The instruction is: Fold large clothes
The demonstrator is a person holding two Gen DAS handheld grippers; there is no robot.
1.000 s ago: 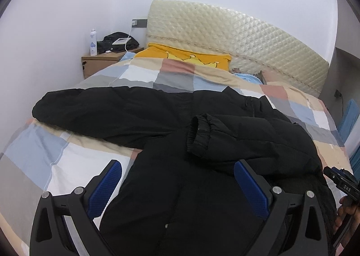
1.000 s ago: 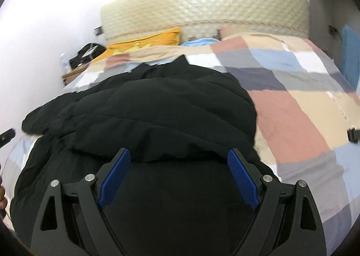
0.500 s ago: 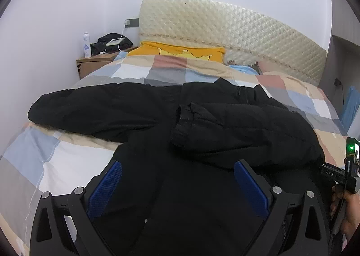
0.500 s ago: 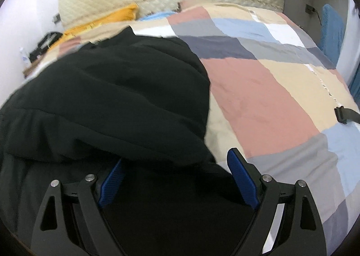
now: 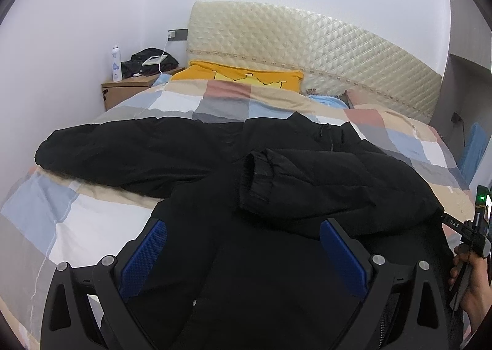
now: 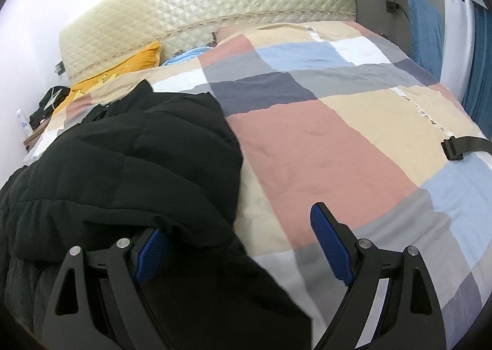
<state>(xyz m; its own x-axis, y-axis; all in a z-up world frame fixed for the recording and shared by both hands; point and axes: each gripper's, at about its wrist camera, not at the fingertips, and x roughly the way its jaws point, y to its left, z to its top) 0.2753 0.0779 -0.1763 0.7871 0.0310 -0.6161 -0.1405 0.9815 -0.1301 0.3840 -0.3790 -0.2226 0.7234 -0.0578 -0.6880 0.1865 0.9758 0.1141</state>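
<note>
Black puffy padded jacket (image 5: 276, 257) fills frame centre on the patchwork checked quilt (image 6: 323, 141), one sleeve folded across. Left gripper (image 5: 243, 254) spread wide, empty; right gripper (image 6: 240, 254) spread wide at the jacket's edge, possibly touching.

Bed (image 5: 101, 221) with patchwork quilt, black jacket (image 5: 246, 257), yellow pillow (image 5: 246, 76)

I see jacket (image 5: 276, 171) on bed (image 5: 92, 221), one sleeve (image 5: 123, 147) stretched left, other sleeve (image 5: 323, 184) folded over its body. Pillow (image 5: 246, 76) behind at headboard (image 5: 307, 42); nightstand (image 5: 126, 88) far left.
</note>
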